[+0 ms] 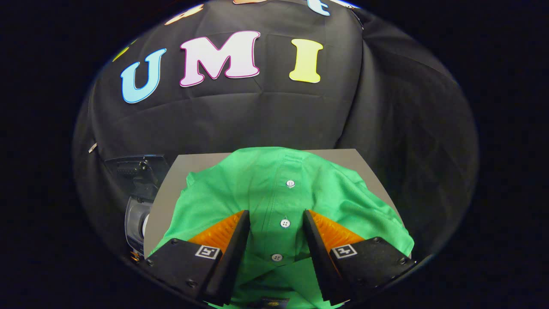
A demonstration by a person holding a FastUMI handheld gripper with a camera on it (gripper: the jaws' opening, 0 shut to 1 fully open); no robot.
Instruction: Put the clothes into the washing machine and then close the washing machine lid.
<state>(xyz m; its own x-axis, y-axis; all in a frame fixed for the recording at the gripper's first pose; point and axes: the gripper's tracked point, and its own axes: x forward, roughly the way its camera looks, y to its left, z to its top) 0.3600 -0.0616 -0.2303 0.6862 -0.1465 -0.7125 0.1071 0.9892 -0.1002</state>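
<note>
Green button-up shirt (326, 193) is lying spread out and a bit rumpled on the grey worktop (171, 189), placket with white buttons running straight between the open fingers (276, 227). Washing machine (137, 201) sits just off the worktop's left edge, only partly visible.

No words or numbers can be read here. The tongs (276, 211) have a small square sign on each side, one on the left finger (207, 251) and one on the right finger (345, 250). Each sign is a blocky pattern, like a code, not letters. The fingers stand apart, not pressing on anything, above the green shirt (257, 180) with its row of buttons between them. A little dark tag (274, 302) sits at the near end of the shirt, between the fingers. It bears a tiny gold mark, too small to read.
</note>
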